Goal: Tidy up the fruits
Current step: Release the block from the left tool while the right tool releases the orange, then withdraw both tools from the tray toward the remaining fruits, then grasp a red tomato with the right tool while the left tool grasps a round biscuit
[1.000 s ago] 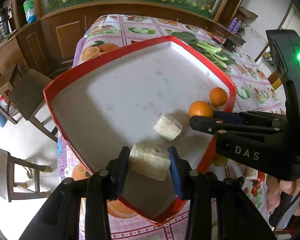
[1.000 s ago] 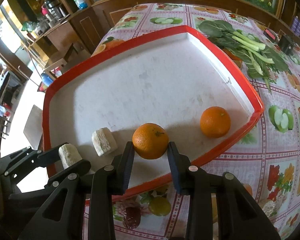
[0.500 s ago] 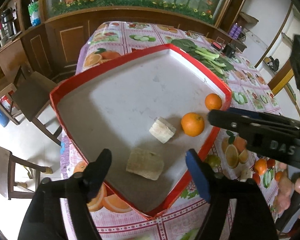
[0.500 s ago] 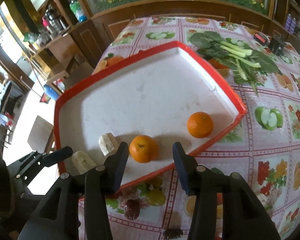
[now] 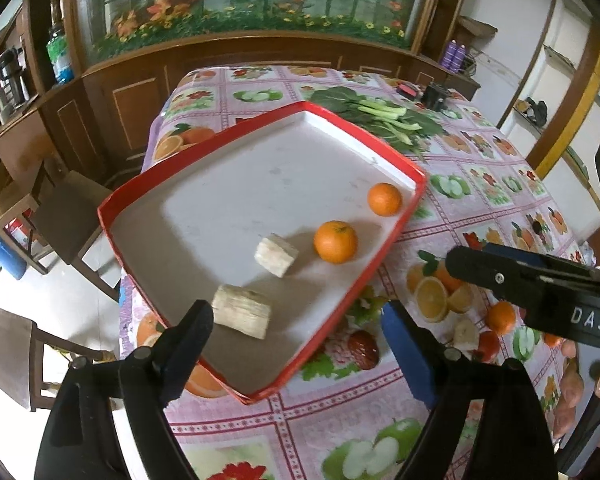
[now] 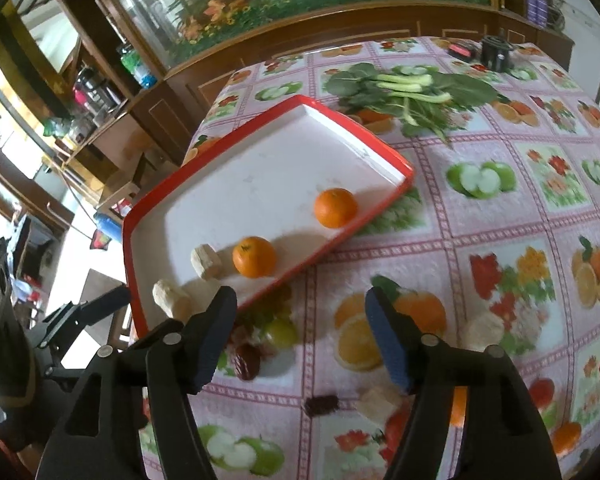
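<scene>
Tabletop (image 5: 480,184), covered by a fruit-print cloth. Directly on it are laid a red-rimmed white tray (image 5: 112,216), a bunch of leafy greens (image 5: 384,116), and small dark items (image 5: 436,94) at the far edge.

Soft daylight, mild shadows on the tray (image 5: 260,184); fisheye bends edges, right wrist view slightly blurred.

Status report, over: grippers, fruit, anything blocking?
Left gripper, right gripper: just opened, empty. Two oranges, two banana pieces in tray. Nothing blocking.
</scene>
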